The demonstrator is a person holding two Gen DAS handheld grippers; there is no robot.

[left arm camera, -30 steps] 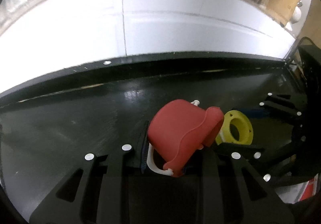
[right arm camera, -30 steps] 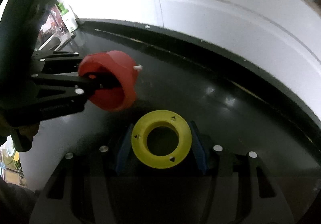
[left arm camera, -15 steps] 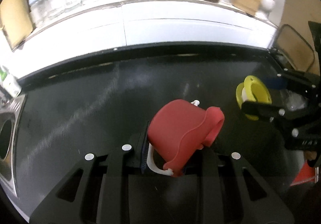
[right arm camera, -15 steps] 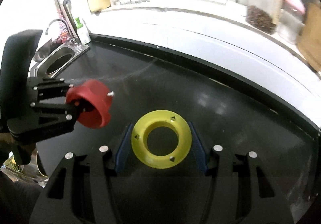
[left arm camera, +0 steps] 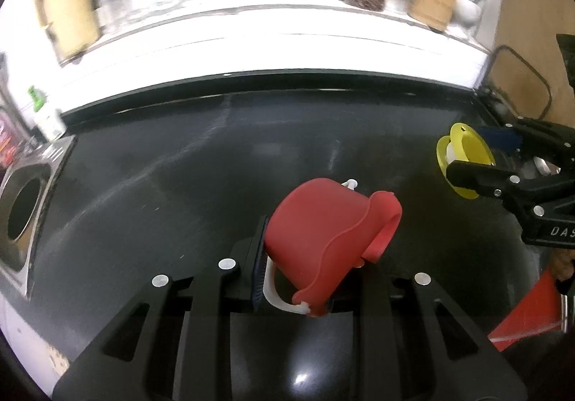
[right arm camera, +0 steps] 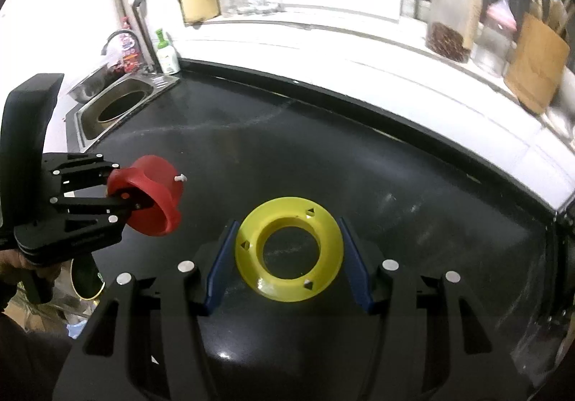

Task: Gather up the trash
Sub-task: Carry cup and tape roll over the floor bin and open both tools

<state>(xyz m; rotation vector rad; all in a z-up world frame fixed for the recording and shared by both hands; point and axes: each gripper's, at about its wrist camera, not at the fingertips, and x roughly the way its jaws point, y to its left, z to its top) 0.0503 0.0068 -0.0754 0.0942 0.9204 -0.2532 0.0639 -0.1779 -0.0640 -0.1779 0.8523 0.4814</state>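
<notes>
My left gripper (left arm camera: 298, 268) is shut on a small red toy bucket (left arm camera: 323, 232) with a white handle, held above the black countertop (left arm camera: 161, 192). The same red bucket (right arm camera: 154, 199) shows at the left of the right wrist view, clamped in the left gripper (right arm camera: 125, 199). My right gripper (right arm camera: 287, 253) is shut on a yellow plastic ring (right arm camera: 287, 253), its blue pads (right arm camera: 219, 257) pressing on both sides. In the left wrist view the yellow ring (left arm camera: 463, 153) hangs at the far right between the right gripper's fingers (left arm camera: 481, 178).
A steel sink (right arm camera: 118, 102) with a round drain lies at the counter's left end, a soap bottle (right arm camera: 167, 54) beside it. Jars (right arm camera: 452, 13), a wooden utensil holder (right arm camera: 535, 67) and bottles stand on the white sill behind. Something red (left arm camera: 532, 311) sits low right.
Both grippers have pulled back and up from the white wall with their objects still held. The sill, jars and sink have come into view, and the two grippers stand farther apart.
</notes>
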